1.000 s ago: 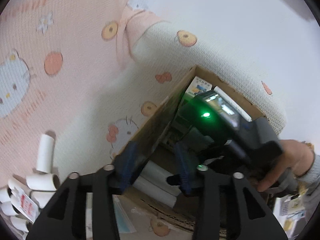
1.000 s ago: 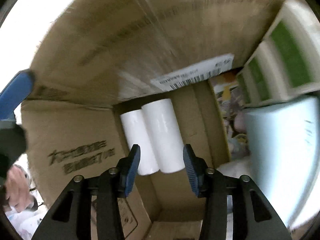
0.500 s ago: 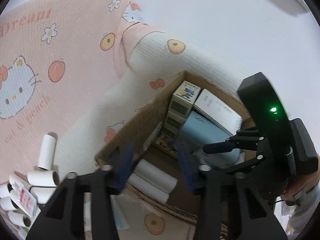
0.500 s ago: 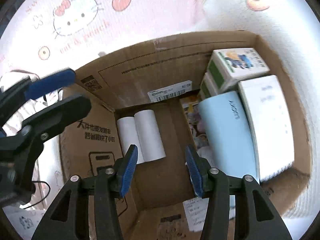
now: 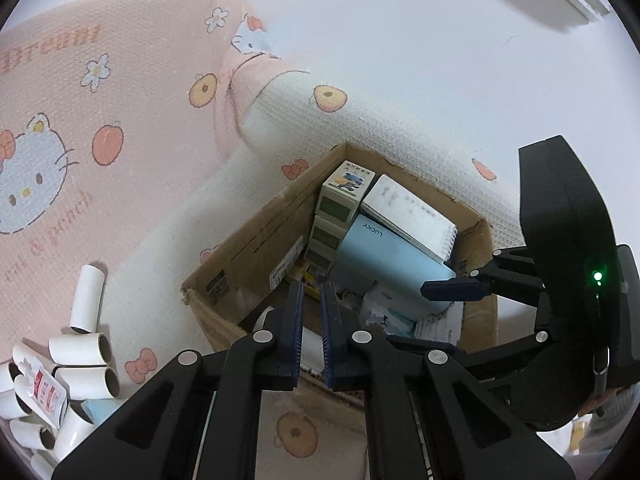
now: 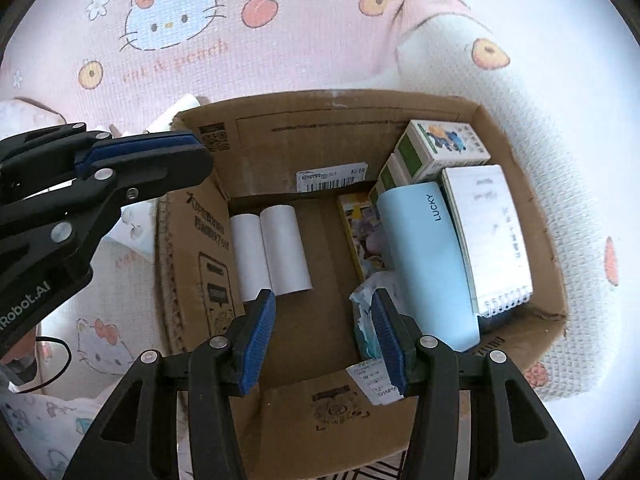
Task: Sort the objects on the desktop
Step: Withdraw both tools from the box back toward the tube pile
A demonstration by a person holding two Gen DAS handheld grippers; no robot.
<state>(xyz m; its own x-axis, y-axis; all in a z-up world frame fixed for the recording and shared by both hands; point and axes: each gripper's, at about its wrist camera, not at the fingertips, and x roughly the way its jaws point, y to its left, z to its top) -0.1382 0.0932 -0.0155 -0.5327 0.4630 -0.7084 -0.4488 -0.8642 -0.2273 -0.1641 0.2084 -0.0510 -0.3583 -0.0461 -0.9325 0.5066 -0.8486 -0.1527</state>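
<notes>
An open cardboard box (image 6: 280,140) (image 5: 256,236) stands on a pink and white cat-print cloth (image 6: 168,28). Two white paper rolls (image 6: 272,252) lie side by side on its floor. A light blue "LUCKY" case (image 6: 428,260) (image 5: 384,256), a spiral notepad (image 6: 488,236) and small green-and-white boxes (image 6: 444,152) fill its right side. My right gripper (image 6: 323,298) hangs open over the box, nothing between its pads. My left gripper (image 5: 311,292) is shut and empty at the box's near left edge. A pile of white rolls (image 5: 80,372) lies on the cloth to the left.
A small packet with red print (image 5: 44,392) lies among the loose rolls. Crumpled blue-white wrapping (image 6: 368,320) sits in the box by the blue case. A white wall (image 5: 400,40) rises behind the cloth. A black cable (image 6: 52,360) runs at the left.
My left gripper's jaws went from open to shut and it drew back from the box. My right gripper rose out of the box, so the whole box is seen from above.
</notes>
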